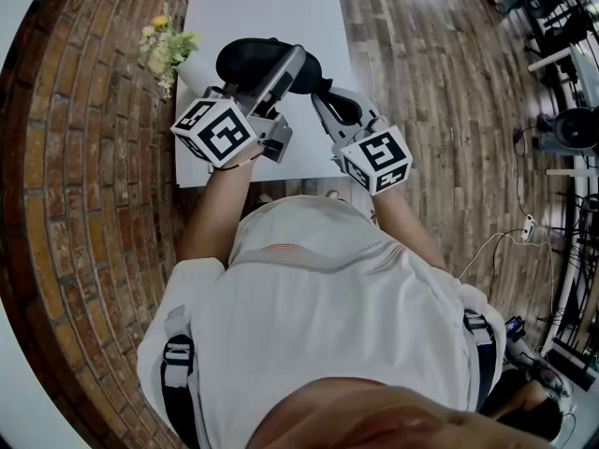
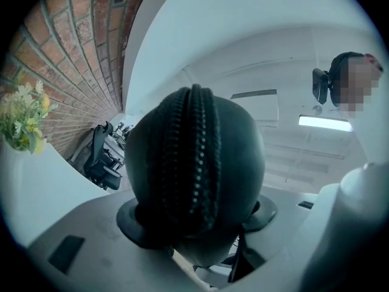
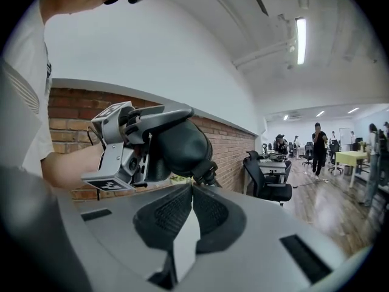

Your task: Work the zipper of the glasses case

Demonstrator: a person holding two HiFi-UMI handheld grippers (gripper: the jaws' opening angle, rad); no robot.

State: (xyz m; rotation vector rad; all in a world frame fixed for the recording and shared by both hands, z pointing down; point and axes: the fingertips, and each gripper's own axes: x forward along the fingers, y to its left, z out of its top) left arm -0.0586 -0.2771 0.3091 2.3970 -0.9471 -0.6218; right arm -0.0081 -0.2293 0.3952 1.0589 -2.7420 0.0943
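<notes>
A black oval glasses case (image 1: pixel 255 62) is held up above the white table (image 1: pixel 281 12). My left gripper (image 1: pixel 296 61) is shut on it, one jaw on each side. In the left gripper view the case (image 2: pixel 194 163) fills the gap between the pads, its zipper (image 2: pixel 196 157) running up the middle towards the camera. My right gripper (image 1: pixel 319 97) comes in from the right, and its tips meet at the case's end. In the right gripper view the jaws (image 3: pixel 192 185) are shut, tips pinched at the small black zipper pull (image 3: pixel 205 174) hanging from the case (image 3: pixel 176 148).
A bunch of yellow and white flowers (image 1: pixel 167 45) stands at the table's left edge against a brick wall (image 1: pixel 84 157). In the right gripper view, a black office chair (image 3: pixel 267 178) stands further off, with desks and people (image 3: pixel 318 145) far behind it.
</notes>
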